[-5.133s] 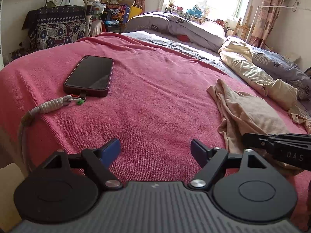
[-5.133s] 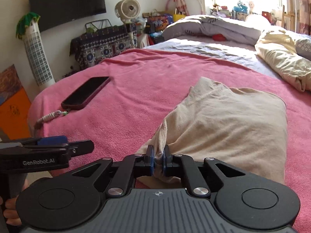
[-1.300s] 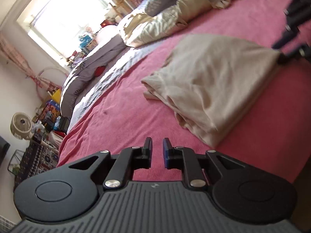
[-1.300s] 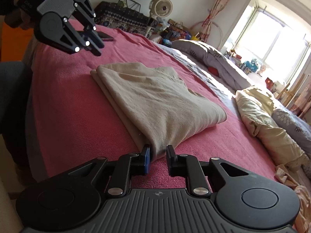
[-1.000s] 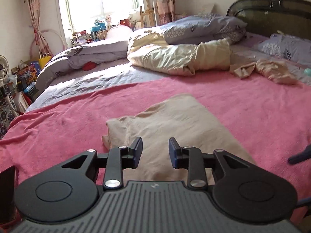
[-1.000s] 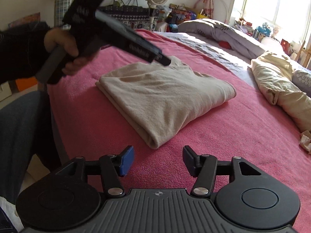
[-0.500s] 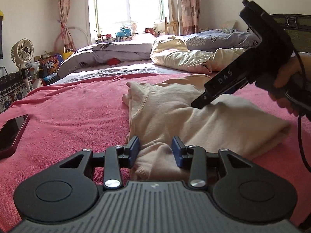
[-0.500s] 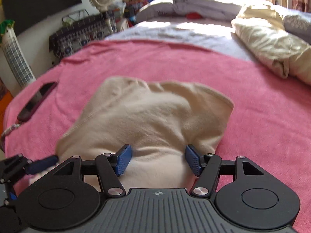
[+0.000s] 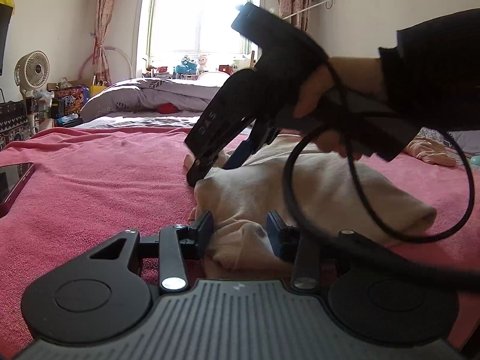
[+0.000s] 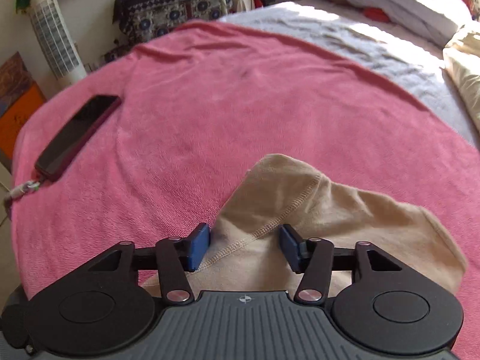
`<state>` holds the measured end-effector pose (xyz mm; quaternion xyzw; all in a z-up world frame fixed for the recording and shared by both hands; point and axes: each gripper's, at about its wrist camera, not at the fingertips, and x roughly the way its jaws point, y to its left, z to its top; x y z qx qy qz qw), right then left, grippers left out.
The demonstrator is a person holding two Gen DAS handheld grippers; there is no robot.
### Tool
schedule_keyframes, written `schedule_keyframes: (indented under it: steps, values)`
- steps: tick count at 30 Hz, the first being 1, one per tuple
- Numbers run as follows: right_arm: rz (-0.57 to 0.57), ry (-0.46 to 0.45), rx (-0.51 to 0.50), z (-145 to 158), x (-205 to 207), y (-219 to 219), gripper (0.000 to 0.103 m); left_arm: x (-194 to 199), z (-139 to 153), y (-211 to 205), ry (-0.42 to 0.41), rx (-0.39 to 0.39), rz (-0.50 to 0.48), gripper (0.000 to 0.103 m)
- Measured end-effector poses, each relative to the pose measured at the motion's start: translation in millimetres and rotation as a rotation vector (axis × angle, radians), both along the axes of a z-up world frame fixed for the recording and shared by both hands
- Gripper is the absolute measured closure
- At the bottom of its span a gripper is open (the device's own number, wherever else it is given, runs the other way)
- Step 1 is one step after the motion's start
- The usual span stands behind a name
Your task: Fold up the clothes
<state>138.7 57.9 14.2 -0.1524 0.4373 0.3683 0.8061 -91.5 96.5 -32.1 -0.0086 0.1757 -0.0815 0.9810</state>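
Right gripper (image 10: 244, 247) is spreading wider over the folded beige garment's (image 10: 330, 210) seam, left gripper (image 9: 240, 231) spread around its corner.

Your left wrist view sits low, close over the pink blanket (image 9: 90, 186), looking nearly level across the bed toward the window (image 9: 198, 15). Your right wrist view looks steeply down from just above. Both views share the beige garment (image 9: 324, 189), the blanket and the phone (image 10: 78, 133) at its edge.
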Motion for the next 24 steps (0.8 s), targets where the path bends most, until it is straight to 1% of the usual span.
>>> schedule_keyframes:
  steps: [1,2,3,5,7,8,11,13,15,17,19,21,22,23,24]
  values:
    - [0.024,-0.003,-0.033,-9,-1,12,0.000,0,0,2,0.000,-0.007,-0.007,0.056]
    - [0.048,-0.030,-0.077,-11,-7,22,0.000,-1,0,4,0.001,-0.013,-0.012,0.055]
    - [0.048,-0.047,-0.102,-9,-11,26,0.000,-1,0,5,0.001,-0.019,-0.018,0.055]
    - [0.020,-0.020,-0.096,-1,-10,21,0.000,-3,0,5,0.000,-0.024,-0.020,0.054]
    - [-0.020,-0.008,-0.058,14,-13,6,0.001,-4,-1,5,-0.002,-0.024,-0.020,0.054]
    - [-0.041,-0.013,-0.030,23,-17,-5,0.001,-5,-1,4,-0.005,-0.022,-0.019,0.053]
    - [-0.100,-0.066,0.064,57,-36,-51,0.000,-6,-2,2,-0.009,-0.020,-0.018,0.050]
    - [-0.152,-0.119,0.088,77,-51,-91,0.000,-7,-3,0,-0.012,-0.016,-0.013,0.049]
    - [-0.220,-0.173,0.080,85,-64,-134,0.000,-8,-3,-2,-0.013,-0.012,-0.007,0.049]
    - [-0.317,-0.208,0.038,79,-74,-180,0.000,-9,-1,-4,-0.004,-0.009,0.005,0.048]
    - [-0.433,-0.199,-0.010,60,-79,-225,0.000,-5,8,-9,0.038,0.001,0.038,0.046]
    - [-0.566,-0.151,-0.057,32,-79,-268,0.000,1,24,-15,0.098,0.023,0.070,0.034]
    - [-0.630,-0.121,-0.070,18,-78,-286,0.000,0,34,-19,0.103,0.030,0.070,0.021]
    - [-0.696,-0.083,-0.078,-1,-79,-304,0.000,-1,44,-23,0.107,0.038,0.070,0.019]
    - [-0.738,-0.054,-0.061,-15,-81,-319,0.000,-3,54,-27,0.111,0.045,0.070,0.019]
